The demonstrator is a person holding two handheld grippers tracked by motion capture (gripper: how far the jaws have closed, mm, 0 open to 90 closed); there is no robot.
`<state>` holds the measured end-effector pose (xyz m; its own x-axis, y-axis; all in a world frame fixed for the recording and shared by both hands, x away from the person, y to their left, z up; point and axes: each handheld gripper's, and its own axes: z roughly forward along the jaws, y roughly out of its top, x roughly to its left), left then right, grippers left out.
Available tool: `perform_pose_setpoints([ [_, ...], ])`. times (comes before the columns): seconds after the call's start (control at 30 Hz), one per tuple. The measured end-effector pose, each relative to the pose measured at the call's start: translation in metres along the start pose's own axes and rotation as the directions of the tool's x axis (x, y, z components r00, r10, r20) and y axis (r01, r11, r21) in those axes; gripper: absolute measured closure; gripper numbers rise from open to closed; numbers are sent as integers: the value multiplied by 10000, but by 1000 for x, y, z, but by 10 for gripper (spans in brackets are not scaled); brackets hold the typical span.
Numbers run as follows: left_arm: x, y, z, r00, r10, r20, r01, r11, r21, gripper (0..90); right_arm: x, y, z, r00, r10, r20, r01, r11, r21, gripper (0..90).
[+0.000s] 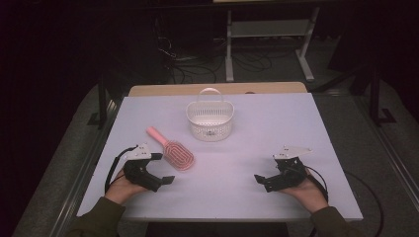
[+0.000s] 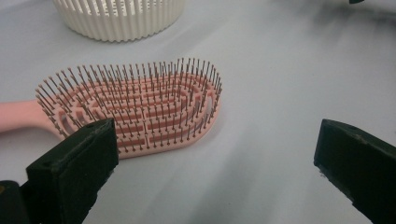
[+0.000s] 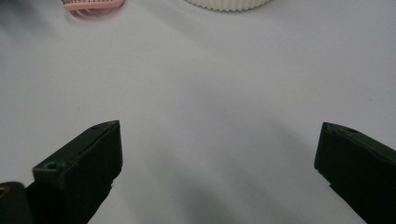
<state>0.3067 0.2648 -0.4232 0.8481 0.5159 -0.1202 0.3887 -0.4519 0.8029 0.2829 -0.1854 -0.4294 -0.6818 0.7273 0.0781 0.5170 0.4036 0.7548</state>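
Note:
A pink hairbrush (image 1: 174,149) lies bristles up on the white table (image 1: 296,118), left of centre, with its handle pointing to the far left. Behind it stands a white slatted basket (image 1: 210,119) with a handle. My left gripper (image 1: 163,168) rests open at the near left, just short of the brush head. In the left gripper view the hairbrush (image 2: 140,107) lies ahead of the wide-apart jaws of my left gripper (image 2: 215,154), with the basket (image 2: 119,18) beyond. My right gripper (image 1: 267,168) sits open at the near right over bare table, with nothing between the jaws of the gripper (image 3: 219,154).
A wooden surface (image 1: 217,89) borders the table's far edge. Beyond it, a metal-legged stand (image 1: 269,29) and cables sit on the dark floor. In the right gripper view the brush's edge (image 3: 93,5) and the basket's base (image 3: 229,3) lie far ahead.

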Motion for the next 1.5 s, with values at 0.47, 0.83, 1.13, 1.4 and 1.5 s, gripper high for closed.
perform_pose_setpoints([
  [0.47, 2, 2, -3, 10000, 16, -8, -16, 9999, -106, 0, 0, 1, 2, 9997, -28, -234, 28, 10000, 13, 9],
  [0.83, 1, 4, -2, 9999, 108, -26, -108, 9999, -92, 0, 0, 0, 0, 9998, 30, -211, -30, 10000, -27, 8],
  [1.13, 3, 8, -3, 9998, 184, -70, -185, 9998, -110, 0, -1, -1, 0, 9997, 58, -246, -59, 10000, -38, 9],
  [1.4, 9, 12, -4, 9999, 90, -63, -91, 9998, -173, 0, -1, -1, 0, 9996, 97, -280, -98, 10000, -14, 9],
  [1.5, 10, 12, -4, 9999, 102, -69, -103, 9999, -117, 0, -1, -1, 0, 9996, 95, -282, -95, 10000, -3, 9],
])
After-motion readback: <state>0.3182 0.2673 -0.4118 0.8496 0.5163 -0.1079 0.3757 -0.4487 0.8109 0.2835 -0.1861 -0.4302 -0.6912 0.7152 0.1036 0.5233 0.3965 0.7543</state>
